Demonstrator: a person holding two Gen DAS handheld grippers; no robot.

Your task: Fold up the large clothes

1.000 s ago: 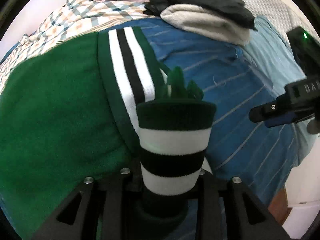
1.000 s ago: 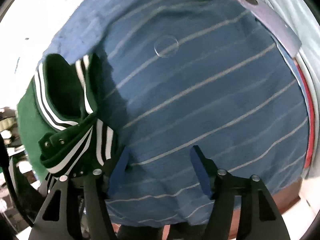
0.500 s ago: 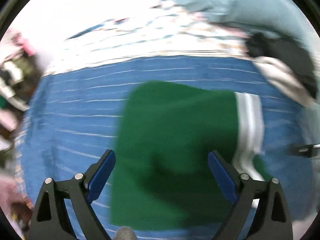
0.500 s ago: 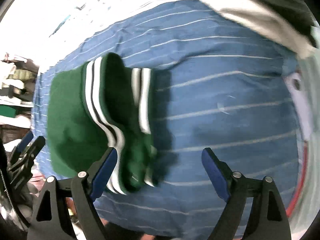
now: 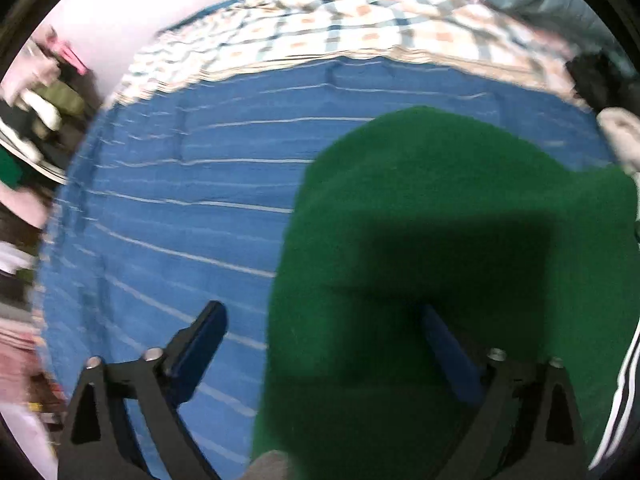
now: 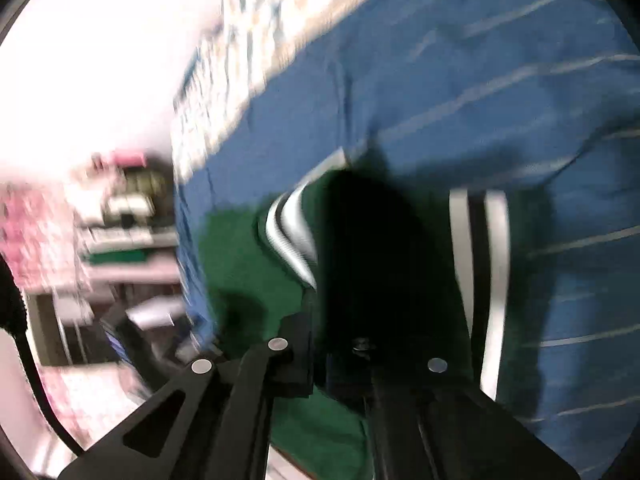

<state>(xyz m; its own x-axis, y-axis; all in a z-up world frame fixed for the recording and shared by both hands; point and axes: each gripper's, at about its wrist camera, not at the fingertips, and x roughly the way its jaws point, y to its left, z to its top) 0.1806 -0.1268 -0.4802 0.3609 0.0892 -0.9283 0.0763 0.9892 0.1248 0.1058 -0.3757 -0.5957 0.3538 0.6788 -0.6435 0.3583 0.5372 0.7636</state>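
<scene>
1. My left gripper (image 5: 320, 344) is opening wide, hanging over the green jacket's (image 5: 460, 216) edge, gripping nothing.
2. My right gripper (image 6: 340, 344) is clamping down on the jacket's striped trim (image 6: 478, 240).
3. Jacket's lying on the blue striped sheet (image 5: 180, 200), checked blanket (image 5: 320, 28) behind it.
</scene>
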